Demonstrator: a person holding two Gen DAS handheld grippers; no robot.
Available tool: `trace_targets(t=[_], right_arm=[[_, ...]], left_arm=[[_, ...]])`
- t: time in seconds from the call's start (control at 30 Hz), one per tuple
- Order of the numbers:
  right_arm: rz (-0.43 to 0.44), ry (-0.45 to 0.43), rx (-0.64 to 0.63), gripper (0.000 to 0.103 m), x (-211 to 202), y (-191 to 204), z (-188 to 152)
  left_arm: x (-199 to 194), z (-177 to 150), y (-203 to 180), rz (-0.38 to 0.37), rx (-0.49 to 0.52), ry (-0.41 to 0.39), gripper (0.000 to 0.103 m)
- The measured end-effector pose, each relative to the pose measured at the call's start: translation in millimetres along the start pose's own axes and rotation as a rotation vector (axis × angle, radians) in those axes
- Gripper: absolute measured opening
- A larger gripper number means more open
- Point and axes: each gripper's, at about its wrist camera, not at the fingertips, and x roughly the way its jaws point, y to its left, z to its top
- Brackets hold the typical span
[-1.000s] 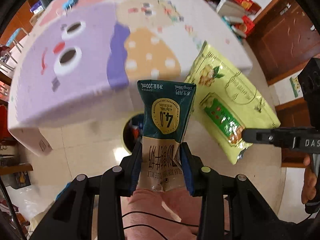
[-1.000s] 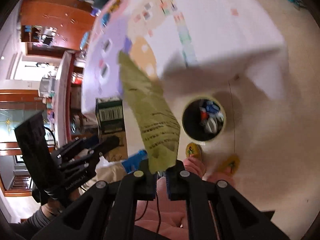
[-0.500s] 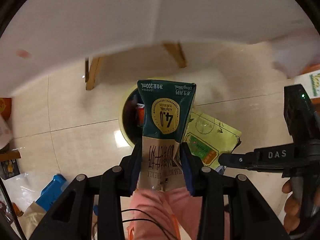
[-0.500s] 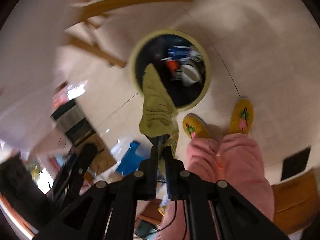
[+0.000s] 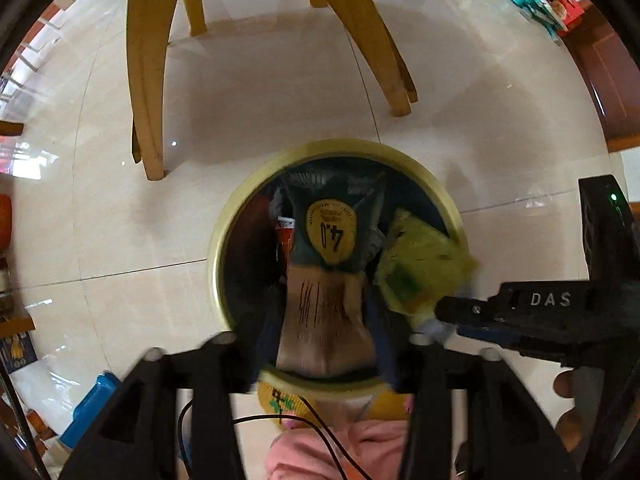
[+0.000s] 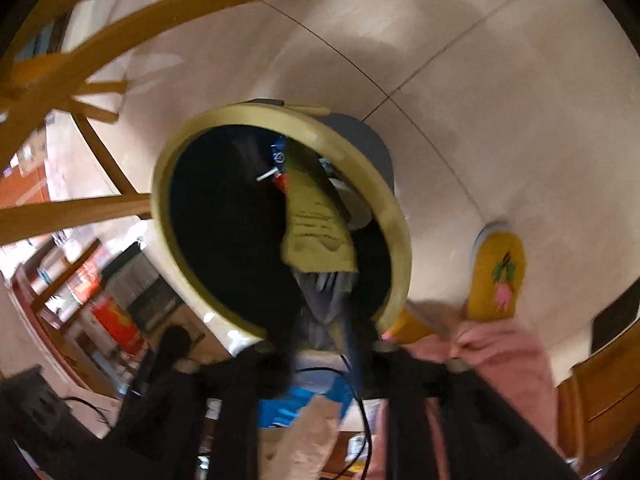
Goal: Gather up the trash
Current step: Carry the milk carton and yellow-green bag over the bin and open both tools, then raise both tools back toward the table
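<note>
A round bin with a yellow rim (image 5: 216,248) (image 6: 400,240) stands on the tiled floor, with several wrappers inside. My left gripper (image 5: 326,320) points straight down over it. Its jaws are opening, and the green-and-tan milk pouch (image 5: 330,232) hangs blurred between them, top end in the bin. My right gripper (image 6: 322,336) (image 5: 440,308) hovers at the bin's rim. Its jaws are opening too. The yellow-green snack bag (image 6: 316,236) (image 5: 424,264) is clear of its fingers and lies inside the bin's mouth.
Curved wooden table legs (image 5: 146,80) (image 6: 80,212) stand just beyond the bin. The person's yellow slippers (image 6: 496,276) and pink trousers (image 5: 360,448) are at its near side. A blue object (image 5: 92,404) lies on the floor at lower left.
Both grippers dropped from table height to just over the bin. Both sets of jaws have parted. The snack bag has left the right fingers, and the milk pouch is loose between the left ones.
</note>
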Motion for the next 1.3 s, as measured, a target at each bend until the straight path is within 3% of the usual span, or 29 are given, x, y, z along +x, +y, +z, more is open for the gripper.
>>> trace_targets(t=[0.03,0.07,0.2,0.43,0.63,0.93,1.3], right_arm=[[-0.003,-0.020,-0.010,0.067,-2,2,0],[0.003,-0.044,-0.017,0.070,-5,1,1],[0.027,-0.101,-0.064,0.070,-19,1,0],[-0.071,-0.184,-0.246,0.070,-43,12,-21],[-0.091,-0.241,-0.382,0.070,-69,27,-54],[-0.122,-0.318,-0.558,0.070,-131,69,-115],[-0.116,-0.390,-0.737,0.070,-231,122,-191]], left_arm=[[2,-2,8,-0.002,-0.009,-0.003,0.074],[3,0,10,-0.005,-0.020,-0.010,0.077],[1,3,15,-0.004,-0.028,-0.025,0.078],[-10,-5,15,0.029,-0.021,-0.044,0.078],[-35,-20,25,0.017,-0.038,-0.073,0.078],[-135,-47,37,-0.004,-0.097,-0.171,0.078],[-291,-70,40,-0.029,-0.153,-0.286,0.078]])
